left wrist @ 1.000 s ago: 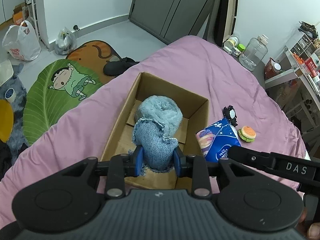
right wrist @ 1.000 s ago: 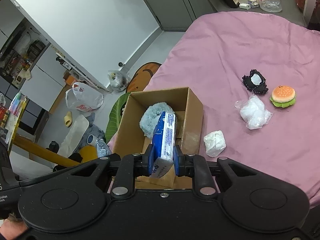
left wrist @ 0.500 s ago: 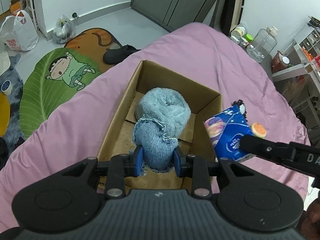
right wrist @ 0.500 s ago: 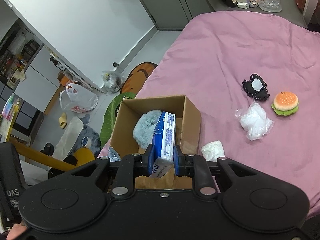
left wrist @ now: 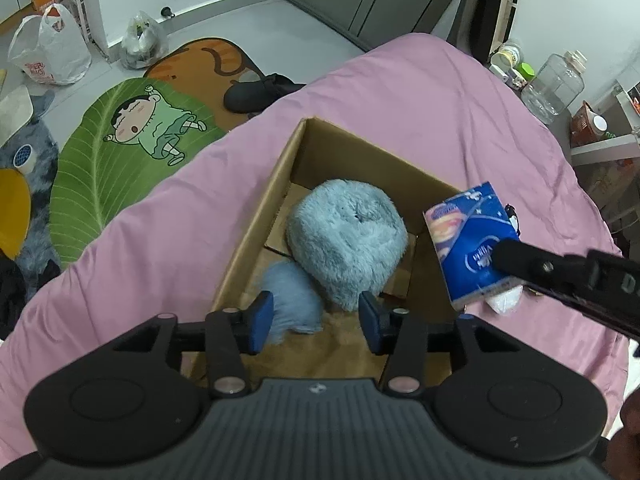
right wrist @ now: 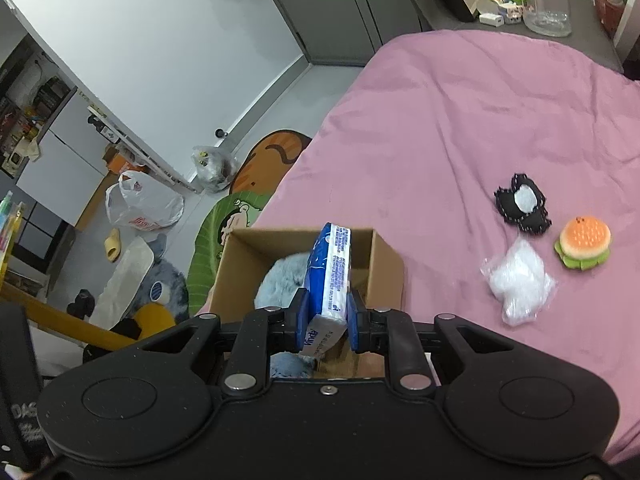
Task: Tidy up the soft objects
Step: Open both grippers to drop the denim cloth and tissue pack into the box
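Left wrist view: my left gripper (left wrist: 316,322) jaws stand open over the box (left wrist: 260,224), fluffy blue roll (left wrist: 348,240) inside; my right gripper (right wrist: 326,326) clamps the tissue pack (right wrist: 330,272); burger toy (right wrist: 584,242), black toy (right wrist: 522,204), plastic bag (right wrist: 518,284) wait on the bed (right wrist: 440,120).

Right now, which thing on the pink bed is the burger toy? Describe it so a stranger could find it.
On the pink bedspread, look right of the cardboard box. The burger toy sits beside a clear plastic bag and a black-and-white plush; it alone has an orange bun on green lettuce.
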The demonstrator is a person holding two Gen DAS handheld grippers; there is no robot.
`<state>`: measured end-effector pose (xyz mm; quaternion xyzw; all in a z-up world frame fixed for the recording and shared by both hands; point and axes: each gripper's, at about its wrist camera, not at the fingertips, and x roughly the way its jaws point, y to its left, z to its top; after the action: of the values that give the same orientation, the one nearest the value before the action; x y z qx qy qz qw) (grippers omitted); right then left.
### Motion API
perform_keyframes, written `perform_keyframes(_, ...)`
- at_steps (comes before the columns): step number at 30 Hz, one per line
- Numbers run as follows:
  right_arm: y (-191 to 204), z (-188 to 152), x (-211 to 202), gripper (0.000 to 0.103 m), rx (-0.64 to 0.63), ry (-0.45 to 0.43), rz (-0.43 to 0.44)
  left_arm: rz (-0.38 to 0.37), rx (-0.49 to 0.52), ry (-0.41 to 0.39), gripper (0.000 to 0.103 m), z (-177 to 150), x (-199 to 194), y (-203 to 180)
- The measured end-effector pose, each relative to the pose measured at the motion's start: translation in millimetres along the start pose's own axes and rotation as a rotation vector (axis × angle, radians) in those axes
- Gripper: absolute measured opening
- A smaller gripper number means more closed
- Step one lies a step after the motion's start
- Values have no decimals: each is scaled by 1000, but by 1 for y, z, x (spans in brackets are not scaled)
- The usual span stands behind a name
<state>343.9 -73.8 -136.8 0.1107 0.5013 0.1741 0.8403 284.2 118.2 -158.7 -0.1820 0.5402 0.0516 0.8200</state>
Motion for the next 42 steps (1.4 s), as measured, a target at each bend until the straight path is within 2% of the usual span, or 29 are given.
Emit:
perform_keyframes(4,2,3,7,20,-6,-11,-14,2,-7,-6,47,-1,-5,3)
perform_keyframes(6,3,4,10,26,-3,-19,-20,0,-13,-10,47,-1,-9,5)
perform_keyframes(16,-4,-8,-4,35,29,-21,-24,2,-25,-23,48,-10,-24,6)
perform_keyframes(18,-7,-13,-10,42,33,-22,-26,-1,-22,-18,52,-12,-27,5)
perform_keyframes(20,-8,-19,-16,49,32,-27,-33,-5,-17,-17,60,-15,-30,3)
perform_keyframes(23,-10,-27,-23,53,28,-31,-44,-2,-10,-17,71,-21,-35,0)
perform_keyframes(28,-17,-36,-34,62,44,-43,-46,24,21,-14,74,-29,-41,-6)
perform_keyframes(30,-18,-39,-39,71,41,-52,-47,44,31,-20,75,-30,-45,-8)
perform_keyframes(33,-21,-41,-48,80,28,-71,-55,51,40,-38,83,-33,-53,-11)
perform_keyframes(39,-28,-45,-59,90,24,-86,-49,54,47,-64,90,-37,-63,-17)
perform_keyframes(42,-32,-47,-66,94,25,-113,-56,48,43,-76,99,-39,-67,-23)
